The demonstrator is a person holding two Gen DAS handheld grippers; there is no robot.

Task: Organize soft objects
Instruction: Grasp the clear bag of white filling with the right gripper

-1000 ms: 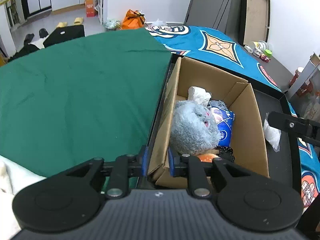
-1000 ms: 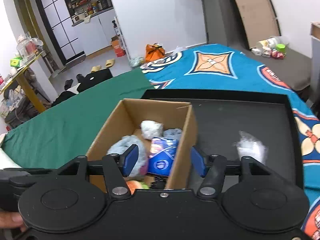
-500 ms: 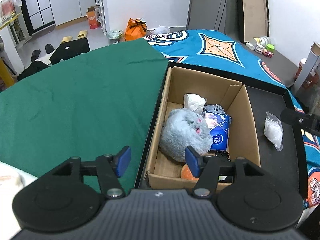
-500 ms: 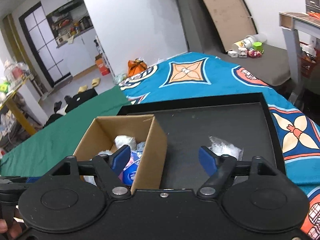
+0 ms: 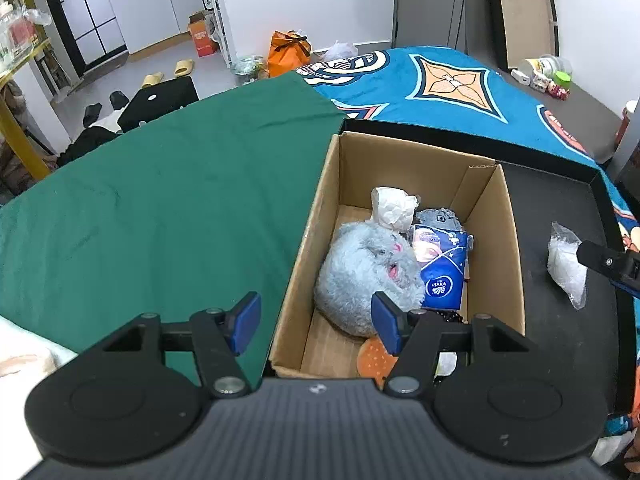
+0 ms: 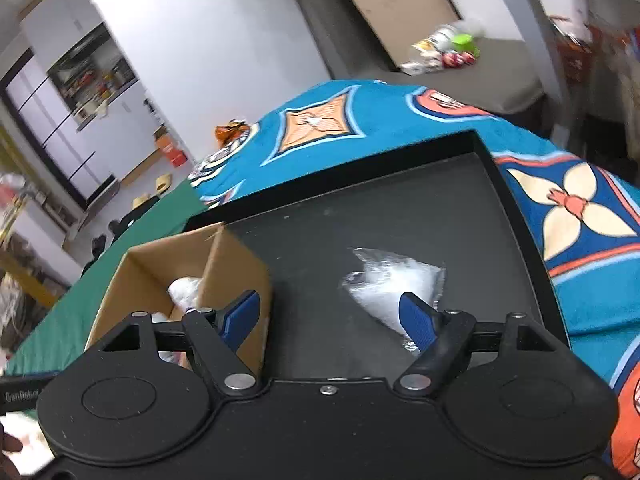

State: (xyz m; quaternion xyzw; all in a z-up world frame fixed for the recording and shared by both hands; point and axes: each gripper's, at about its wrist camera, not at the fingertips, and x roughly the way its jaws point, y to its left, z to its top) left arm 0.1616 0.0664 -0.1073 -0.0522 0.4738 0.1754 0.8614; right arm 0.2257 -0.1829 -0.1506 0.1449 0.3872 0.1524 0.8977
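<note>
An open cardboard box [image 5: 308,240] stands on a black tray [image 5: 560,192]. It holds a grey plush toy [image 5: 364,268], a blue tissue pack [image 5: 444,272], a white wad [image 5: 392,208], a grey cloth and an orange piece. My left gripper [image 5: 316,320] is open and empty above the box's near left corner. A clear bag of white filling [image 6: 392,280] lies on the tray [image 6: 400,208] right of the box [image 6: 236,256]. My right gripper [image 6: 330,318] is open and empty just before the bag, which also shows in the left wrist view [image 5: 566,264].
A green cloth [image 5: 160,208] covers the table left of the tray. A blue patterned cloth [image 5: 440,84] lies behind and right of the tray, also in the right wrist view [image 6: 580,208]. Small items [image 5: 544,76] sit on a grey surface at the far right.
My left gripper let go of the box's left wall, opened and pulled back. My right gripper opened wider and swung right from the box toward the clear bag.
</note>
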